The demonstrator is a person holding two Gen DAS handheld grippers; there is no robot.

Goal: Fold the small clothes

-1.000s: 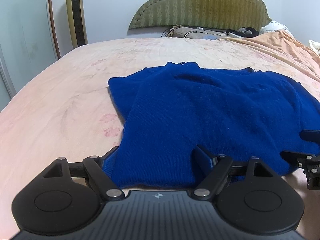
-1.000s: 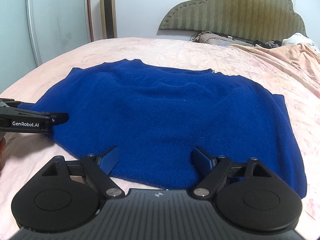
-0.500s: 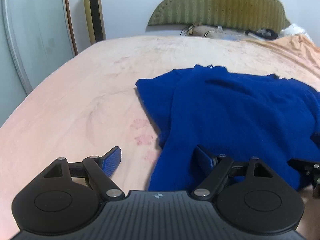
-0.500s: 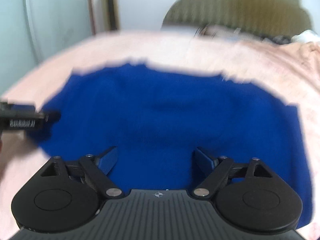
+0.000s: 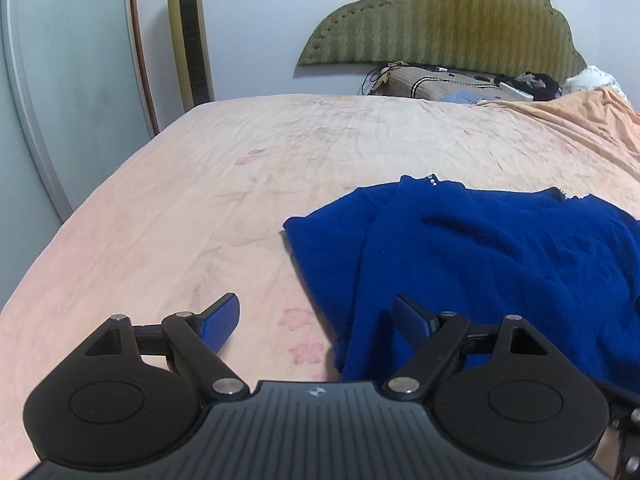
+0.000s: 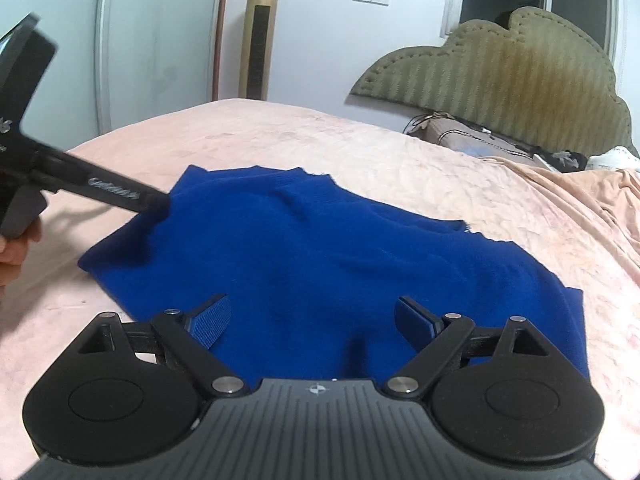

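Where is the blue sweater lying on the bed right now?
The blue sweater lies spread on the pink bedsheet, near the bed's foot, far from the green headboard; in the left wrist view it fills the lower right.

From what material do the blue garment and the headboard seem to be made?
Blue garment: seems a soft knit, perhaps wool or acrylic; matte, fuzzy surface with a ribbed neckline. Headboard: seems padded olive fabric, perhaps velvet; vertical ribs, a slight sheen and a studded edge.
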